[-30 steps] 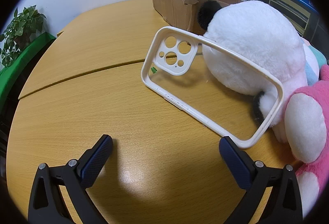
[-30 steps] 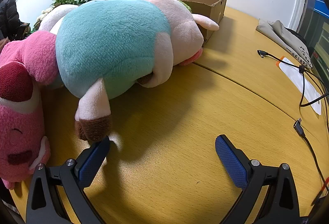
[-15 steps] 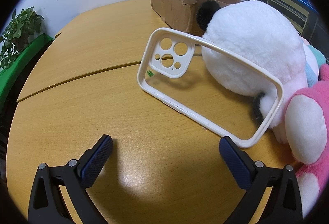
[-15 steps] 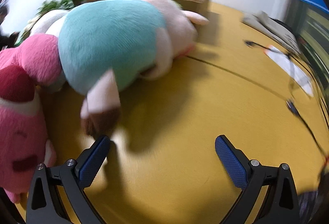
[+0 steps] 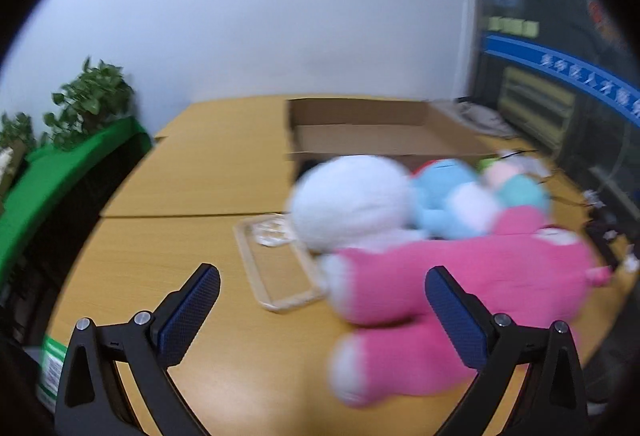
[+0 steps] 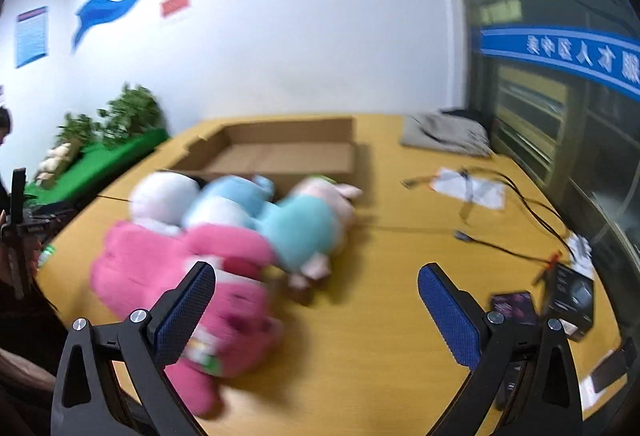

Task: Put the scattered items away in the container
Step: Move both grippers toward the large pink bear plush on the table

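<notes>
A shallow open cardboard box (image 5: 372, 134) (image 6: 280, 152) lies at the back of the wooden table and looks empty. In front of it is a huddle of plush toys: a white panda (image 5: 348, 202) (image 6: 164, 196), a blue plush (image 5: 444, 192) (image 6: 236, 196), a teal and pink pig (image 5: 520, 188) (image 6: 308, 224) and a big pink plush (image 5: 460, 284) (image 6: 180, 268). A clear phone case with a cream rim (image 5: 276, 264) lies left of the panda. My left gripper (image 5: 320, 312) and right gripper (image 6: 316, 312) are both open, empty and raised above the table. Both views are motion-blurred.
Cables (image 6: 520, 204), papers (image 6: 468, 188), a grey cloth (image 6: 444, 132) and small dark boxes (image 6: 568, 296) lie on the right of the table. Potted plants (image 5: 88, 96) on a green ledge stand beyond the left edge. A person (image 6: 4, 124) is at far left.
Both grippers have lifted up and pulled back from the table, so the whole toy huddle and the box interior now show. Both stay open. The items have not moved.
</notes>
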`<state>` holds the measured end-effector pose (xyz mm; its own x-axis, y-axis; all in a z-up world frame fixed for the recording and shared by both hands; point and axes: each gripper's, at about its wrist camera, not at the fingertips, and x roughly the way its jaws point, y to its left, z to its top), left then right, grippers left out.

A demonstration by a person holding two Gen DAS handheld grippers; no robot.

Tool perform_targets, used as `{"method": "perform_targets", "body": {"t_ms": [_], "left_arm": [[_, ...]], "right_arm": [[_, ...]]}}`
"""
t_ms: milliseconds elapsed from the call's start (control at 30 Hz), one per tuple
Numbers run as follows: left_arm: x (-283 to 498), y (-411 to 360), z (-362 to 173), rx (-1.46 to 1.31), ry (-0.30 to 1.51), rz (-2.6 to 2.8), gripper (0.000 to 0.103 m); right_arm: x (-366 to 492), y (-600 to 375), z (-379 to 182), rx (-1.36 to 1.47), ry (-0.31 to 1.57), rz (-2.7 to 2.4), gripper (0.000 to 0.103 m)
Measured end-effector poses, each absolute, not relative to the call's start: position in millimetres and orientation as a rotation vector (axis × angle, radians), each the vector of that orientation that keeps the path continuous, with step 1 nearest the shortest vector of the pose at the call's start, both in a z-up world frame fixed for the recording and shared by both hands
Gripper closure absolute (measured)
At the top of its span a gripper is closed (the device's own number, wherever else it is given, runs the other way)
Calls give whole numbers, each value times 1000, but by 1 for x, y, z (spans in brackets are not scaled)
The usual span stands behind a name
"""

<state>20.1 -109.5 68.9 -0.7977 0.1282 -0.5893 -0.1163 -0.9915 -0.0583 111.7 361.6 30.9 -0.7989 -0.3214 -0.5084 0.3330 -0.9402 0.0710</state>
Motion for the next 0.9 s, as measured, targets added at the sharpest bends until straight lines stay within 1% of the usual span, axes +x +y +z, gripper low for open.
{"method": "perform_targets", "body": {"t_ms": [100, 167, 233, 333, 400, 567, 900], "left_arm": [[60, -80, 64, -1017, -164, 2779, 1], [69, -60, 62, -1044, -196, 2758, 1], [76, -54, 48, -1053, -192, 2744, 1], [80, -44, 44, -1045, -178, 2744, 1], [81, -38, 42, -1046, -161, 2740, 1], [87, -32, 41, -1042, -125, 2737, 1], [86, -33, 37, -1022, -124, 2674, 1]], "right_arm": [[114, 328, 28, 785, -127, -2618, 0], [115, 307, 16, 863, -237, -2586, 0], [117, 291, 5, 935, -283, -2583, 0], [125, 276, -4, 1002, -239, -2625, 0], [133, 271, -4, 1012, -174, -2668, 0], [143, 272, -1, 1005, -79, -2752, 0], [149, 266, -2, 1029, -9, -2768, 0]]}}
